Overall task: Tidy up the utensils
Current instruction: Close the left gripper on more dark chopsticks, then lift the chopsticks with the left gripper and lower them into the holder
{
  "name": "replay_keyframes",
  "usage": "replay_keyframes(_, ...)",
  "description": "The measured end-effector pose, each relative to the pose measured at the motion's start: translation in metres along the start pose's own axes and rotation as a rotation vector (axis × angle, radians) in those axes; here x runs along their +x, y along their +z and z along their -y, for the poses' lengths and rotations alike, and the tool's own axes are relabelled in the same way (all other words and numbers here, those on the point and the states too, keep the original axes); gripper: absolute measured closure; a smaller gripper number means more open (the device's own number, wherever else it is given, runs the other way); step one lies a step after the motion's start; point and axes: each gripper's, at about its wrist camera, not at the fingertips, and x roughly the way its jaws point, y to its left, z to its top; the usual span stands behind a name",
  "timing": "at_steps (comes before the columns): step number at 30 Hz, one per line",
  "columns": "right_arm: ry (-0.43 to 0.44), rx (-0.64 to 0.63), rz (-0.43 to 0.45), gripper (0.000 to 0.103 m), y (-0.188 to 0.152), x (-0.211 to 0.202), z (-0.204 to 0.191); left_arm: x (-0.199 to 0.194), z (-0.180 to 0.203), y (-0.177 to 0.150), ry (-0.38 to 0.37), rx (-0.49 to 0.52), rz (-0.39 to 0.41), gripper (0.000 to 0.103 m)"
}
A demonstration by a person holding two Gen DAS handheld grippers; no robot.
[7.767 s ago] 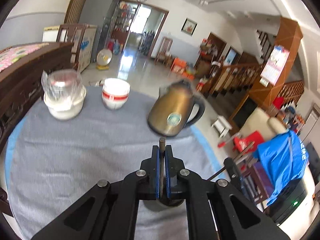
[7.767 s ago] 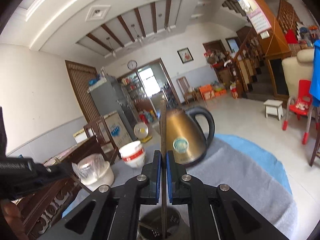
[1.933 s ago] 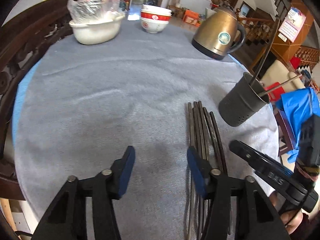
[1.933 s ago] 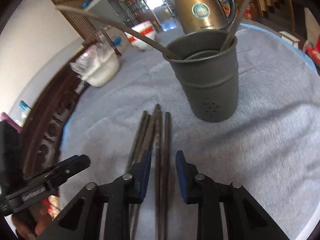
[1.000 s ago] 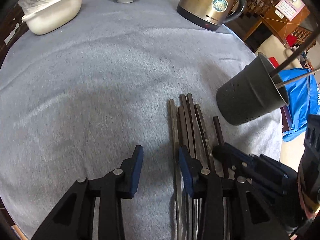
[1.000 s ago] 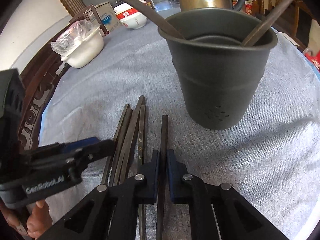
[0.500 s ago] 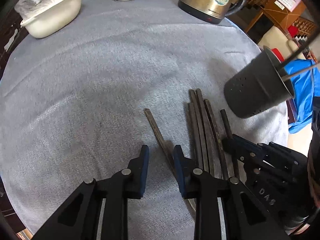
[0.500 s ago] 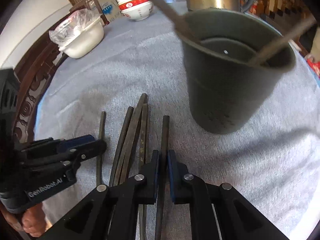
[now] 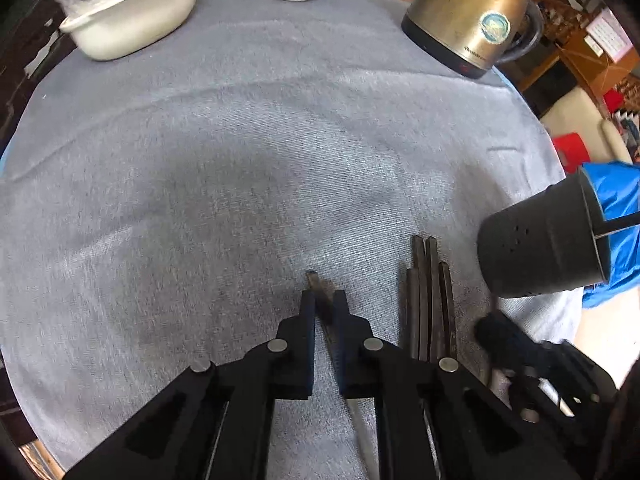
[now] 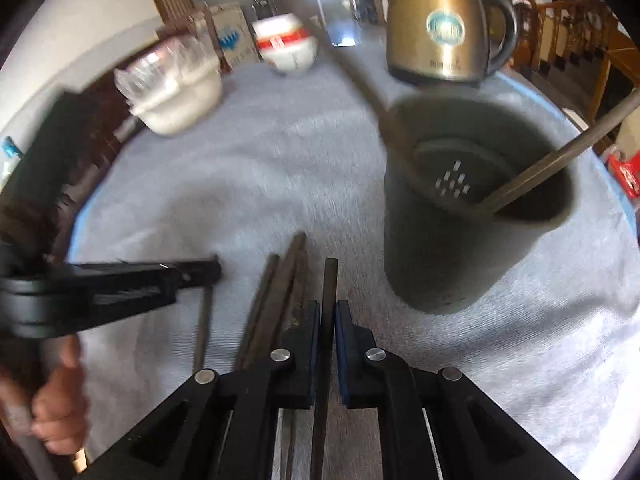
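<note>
The desk [image 9: 224, 168] under its grey cloth carries everything; along its far edge stand the brass kettle [image 10: 438, 24], a white tub [image 9: 132, 20] and a red-banded bowl [image 10: 286, 50]. Near the right edge stands my dark utensil cup [image 10: 472, 216], with two chopsticks already leaning out of it. Just beside it, toward the near edge, the loose chopsticks [image 9: 430, 300] lie in a bundle on the cloth.

My right hand-held gripper [image 10: 328, 320] is clamped on one chopstick [image 10: 329, 280], its tip pointing past the bundle toward the cup. My left hand-held gripper [image 9: 324, 308] is nearly together around a single chopstick [image 9: 316, 284] set apart from the bundle; I judge it gripped, though a thin gap shows on one side.

So I am at the pick-up step, one stick per hand. Next I should lift each, tip it upright over the cup's rim and drop it in, avoiding the leaning sticks.
</note>
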Motion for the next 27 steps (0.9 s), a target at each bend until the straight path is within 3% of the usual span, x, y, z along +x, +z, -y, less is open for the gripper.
replay_keyframes(6, 0.132, -0.043, 0.146, 0.095, 0.000, -0.066, 0.004, -0.058, -0.009, -0.017, -0.042, -0.035, 0.118, 0.097)
replay_keyframes(13, 0.239, -0.078, 0.324, 0.095, 0.004, -0.140, 0.013, -0.155, 0.013, -0.046, -0.073, 0.039, 0.308, 0.098)
replay_keyframes(21, 0.223, -0.025, 0.513, 0.095, 0.021, -0.206, 0.035, -0.233, 0.066, -0.052, -0.096, 0.138, 0.502, 0.098)
replay_keyframes(27, 0.193, 0.040, 0.590, 0.095, 0.036, -0.232, 0.055, -0.269, 0.093, -0.047, -0.137, 0.155, 0.592, 0.098)
